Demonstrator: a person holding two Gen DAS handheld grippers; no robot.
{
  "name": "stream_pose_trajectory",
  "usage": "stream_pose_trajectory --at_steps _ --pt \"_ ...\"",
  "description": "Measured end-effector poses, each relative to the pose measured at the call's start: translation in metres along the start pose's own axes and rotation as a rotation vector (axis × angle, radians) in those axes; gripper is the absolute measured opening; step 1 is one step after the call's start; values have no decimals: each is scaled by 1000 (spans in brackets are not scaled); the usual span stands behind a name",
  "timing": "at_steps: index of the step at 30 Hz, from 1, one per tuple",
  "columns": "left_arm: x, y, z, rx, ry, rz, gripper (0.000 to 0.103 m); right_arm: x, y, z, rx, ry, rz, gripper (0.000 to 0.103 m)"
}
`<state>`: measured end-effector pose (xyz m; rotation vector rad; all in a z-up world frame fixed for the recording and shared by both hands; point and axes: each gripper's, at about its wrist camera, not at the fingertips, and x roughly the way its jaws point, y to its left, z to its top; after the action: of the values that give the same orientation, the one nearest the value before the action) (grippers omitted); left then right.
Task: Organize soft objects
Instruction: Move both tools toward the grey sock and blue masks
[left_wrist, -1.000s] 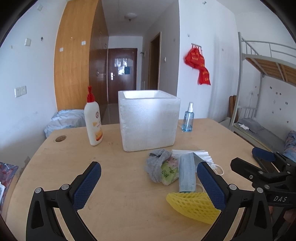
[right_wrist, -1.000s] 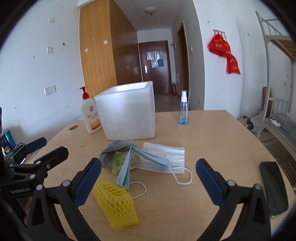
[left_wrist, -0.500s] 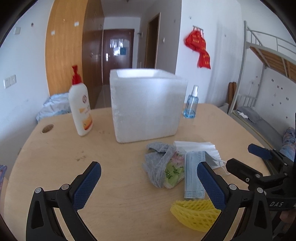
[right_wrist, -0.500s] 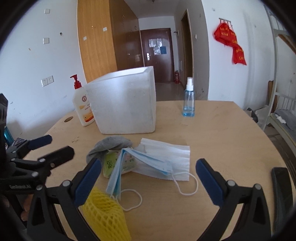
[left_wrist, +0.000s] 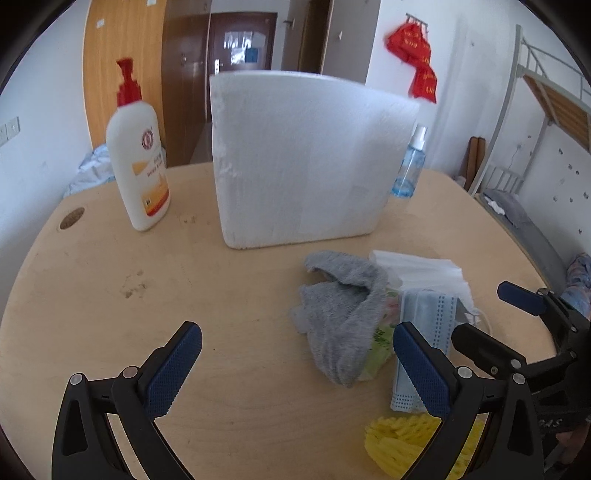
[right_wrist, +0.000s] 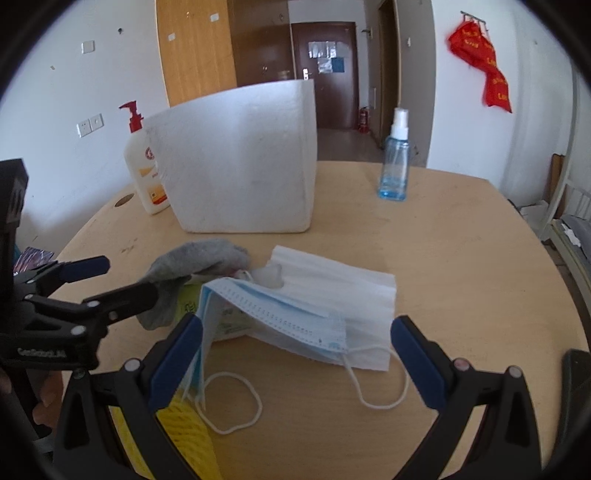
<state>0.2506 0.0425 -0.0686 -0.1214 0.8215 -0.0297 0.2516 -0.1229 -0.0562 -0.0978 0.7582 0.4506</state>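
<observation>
My left gripper (left_wrist: 297, 360) spread wide, holding nothing, low in the left-wrist frame above bare table (left_wrist: 110, 295). Grey sock (left_wrist: 343, 314) lies right of centre, draped over a green packet (left_wrist: 378, 347). Blue mask (left_wrist: 424, 332) sits just beside it, partly behind my right-hand pad. Yellow foam net (left_wrist: 399, 443) at lower right edge.

My right gripper (right_wrist: 295, 360) also spread wide and empty, above the blue mask's ear loops (right_wrist: 236, 402). White mask (right_wrist: 343, 291) lies under the blue one, centre frame. White foam box (right_wrist: 240, 158) stands behind the pile. Lotion bottle (right_wrist: 144, 162) touches its left side in this view; spray bottle (right_wrist: 395, 162) upper right, apart. Black phone (right_wrist: 576, 391) at right edge.
</observation>
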Motion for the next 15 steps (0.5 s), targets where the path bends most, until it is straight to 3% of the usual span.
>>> stream_pose_trajectory --at_steps 7,13,15 --pt "19 -2 2 9 40 -19 102 6 -1 1 2 29 30 103" --pt "26 -2 2 -1 64 -38 87 10 -6 0 26 50 60 102" --pt "29 0 1 -8 75 -47 80 11 -8 1 37 52 66 96"
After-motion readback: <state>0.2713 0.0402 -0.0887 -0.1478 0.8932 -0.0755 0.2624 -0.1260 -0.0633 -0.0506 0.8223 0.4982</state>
